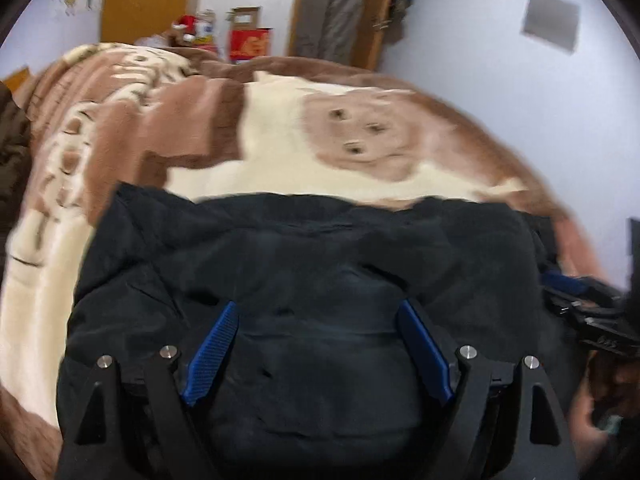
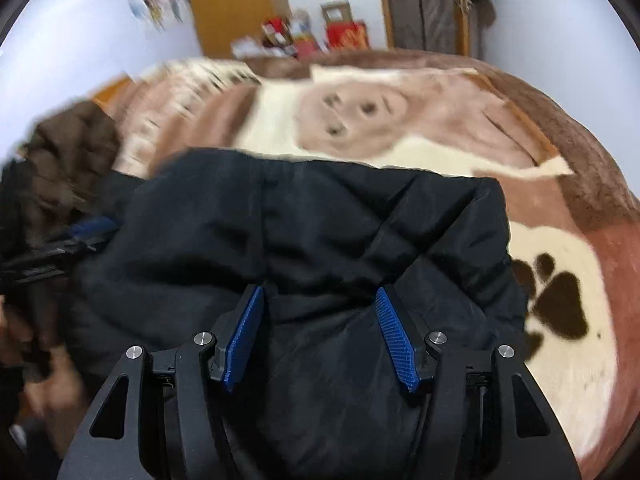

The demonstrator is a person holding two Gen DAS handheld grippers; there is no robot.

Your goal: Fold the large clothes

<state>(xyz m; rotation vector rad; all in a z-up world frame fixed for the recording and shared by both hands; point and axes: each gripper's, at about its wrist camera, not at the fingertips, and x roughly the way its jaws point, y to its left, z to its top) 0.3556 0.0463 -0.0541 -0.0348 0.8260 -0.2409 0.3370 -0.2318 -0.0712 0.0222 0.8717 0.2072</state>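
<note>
A bulky black padded jacket (image 1: pixel 304 264) lies folded on a brown-and-cream plush bear-print blanket (image 1: pixel 280 148), long axis running across both views. The left gripper (image 1: pixel 320 344) and right gripper (image 2: pixel 320 336) hang over it, jaws spread, grasping nothing. Motion blur obscures detail; the jacket's near edge is cut off.

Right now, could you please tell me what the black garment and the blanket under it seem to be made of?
The black garment looks like a padded jacket with a smooth woven synthetic shell, perhaps nylon: it shows a faint sheen, stitched seams and puffy creases. The blanket looks like soft plush fleece in brown and cream with a printed animal face, judging by its matte, fuzzy surface. Motion blur leaves both open.
</note>
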